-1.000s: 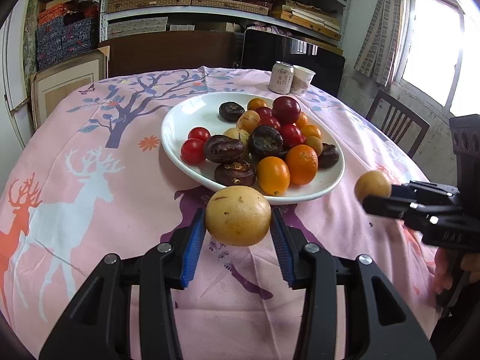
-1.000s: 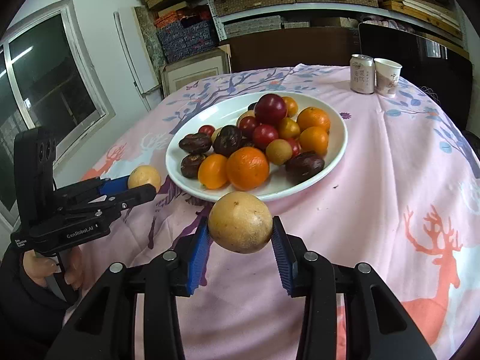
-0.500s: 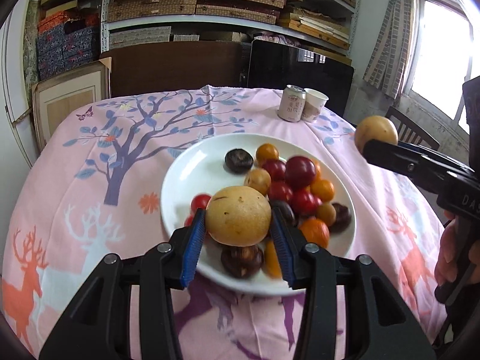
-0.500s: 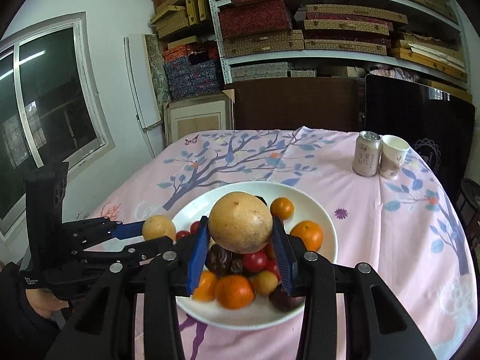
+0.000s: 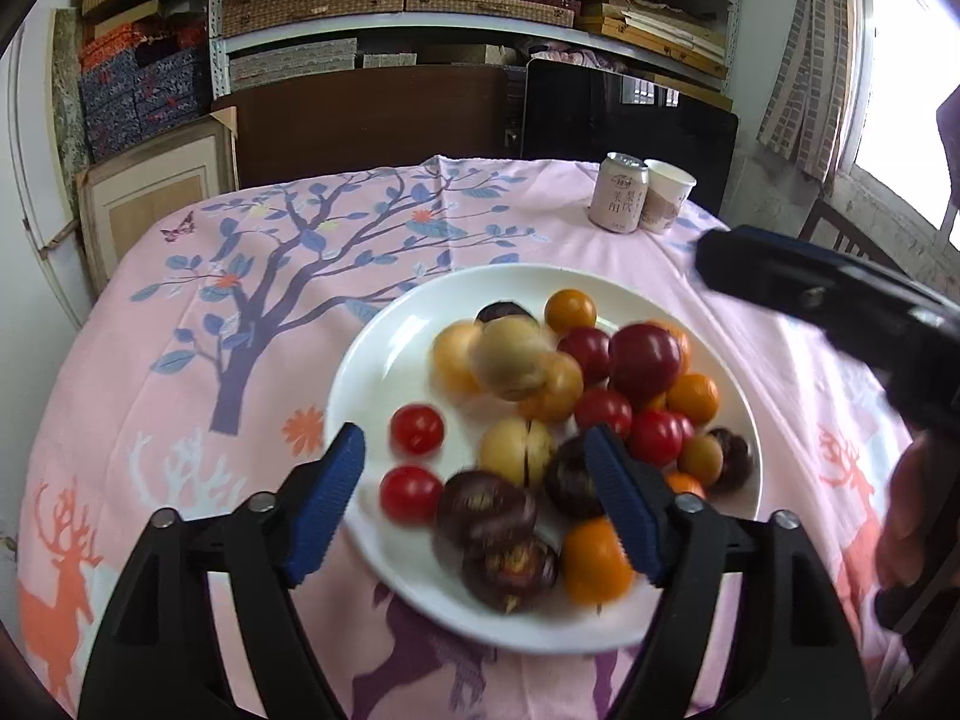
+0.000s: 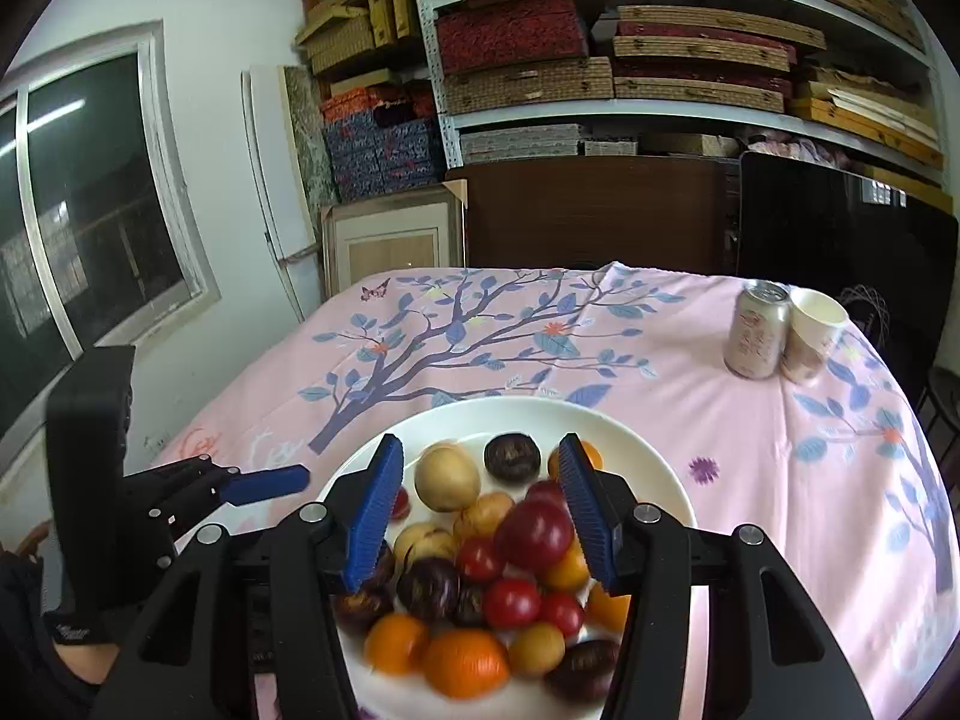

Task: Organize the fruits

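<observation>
Fruits (image 5: 540,414) fill the plate (image 5: 372,360) at frame centre, directly beneath my left gripper (image 5: 474,504) and right gripper (image 6: 480,504); both jaws opening, empty.

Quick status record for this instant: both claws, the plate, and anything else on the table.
left claw: jaws opening, nothing between the pads, over the plate's near side
right claw: jaws opening, nothing gripped, over the plate
plate: white, on the pink tablecloth, heaped with fruit
fruit: pale yellow, orange, red and dark purple pieces, some blurred
far edge of table: drink can beside a paper cup
</observation>
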### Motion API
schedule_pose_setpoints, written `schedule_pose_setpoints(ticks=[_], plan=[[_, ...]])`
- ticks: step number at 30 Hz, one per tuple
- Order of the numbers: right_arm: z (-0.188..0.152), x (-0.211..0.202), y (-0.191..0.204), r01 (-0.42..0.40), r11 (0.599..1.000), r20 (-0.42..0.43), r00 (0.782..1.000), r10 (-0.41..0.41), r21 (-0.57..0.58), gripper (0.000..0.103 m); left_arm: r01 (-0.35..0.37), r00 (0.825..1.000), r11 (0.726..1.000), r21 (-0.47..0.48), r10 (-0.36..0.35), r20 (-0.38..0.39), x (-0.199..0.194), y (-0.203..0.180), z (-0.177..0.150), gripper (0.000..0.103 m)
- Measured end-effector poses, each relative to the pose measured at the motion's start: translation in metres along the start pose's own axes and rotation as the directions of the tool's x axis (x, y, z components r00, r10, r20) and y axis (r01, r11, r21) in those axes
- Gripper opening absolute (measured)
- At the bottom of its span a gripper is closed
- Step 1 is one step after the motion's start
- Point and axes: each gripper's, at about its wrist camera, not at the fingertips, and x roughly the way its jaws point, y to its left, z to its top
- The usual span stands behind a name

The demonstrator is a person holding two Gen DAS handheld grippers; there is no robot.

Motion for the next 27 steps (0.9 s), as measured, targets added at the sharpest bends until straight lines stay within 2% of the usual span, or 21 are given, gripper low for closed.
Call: schedule_pose_setpoints(ticks=[1, 2, 3, 9, 11, 15, 23, 27], plan=[[-0.006, -0.012, -0.001, -0.001, 1.000, 0.006, 1.000, 0.001, 0.004, 0.059, -0.005, 1.000, 1.000, 0.008, 0.005, 0.006, -0.008, -0.002, -0.006, 0.081], [-0.014, -0.026, -0.001, -0.002, 1.000, 0.012, 1.000, 0.002, 0.004, 0.064, -0.017, 1.000, 1.000, 0.016, 0.017, 0.011, -0.019, -0.004, -0.014, 0.090], [-0.023, -0.039, 0.000, -0.001, 1.000, 0.015, 1.000, 0.001, 0.004, 0.066, -0.027, 0.999, 1.000, 0.015, 0.027, 0.018, -0.029, -0.005, -0.021, 0.094], [-0.090, -0.119, 0.006, -0.009, 0.999, 0.038, 0.999, 0.007, 0.041, 0.091, -0.047, 0.997, 0.996, -0.074, 0.052, 0.059, -0.103, -0.001, -0.068, 0.098], [-0.107, -0.140, 0.005, 0.000, 0.997, 0.048, 0.999, -0.004, 0.082, 0.099, -0.073, 0.996, 0.992, -0.106, 0.077, 0.040, -0.120, -0.002, -0.084, 0.098], [-0.127, -0.164, 0.010, 0.011, 0.992, -0.009, 1.000, -0.010, 0.129, 0.099, -0.110, 0.994, 0.986, -0.129, 0.111, 0.004, -0.149, -0.015, -0.109, 0.098], [-0.157, -0.222, 0.031, 0.104, 0.990, 0.060, 0.992, -0.110, 0.096, 0.099, -0.094, 0.993, 0.990, -0.101, 0.100, 0.057, -0.211, -0.063, -0.155, 0.098], [-0.165, -0.240, 0.035, 0.138, 0.985, 0.066, 0.987, -0.145, 0.101, 0.099, -0.153, 0.986, 0.986, -0.069, 0.157, 0.058, -0.223, -0.081, -0.168, 0.098]])
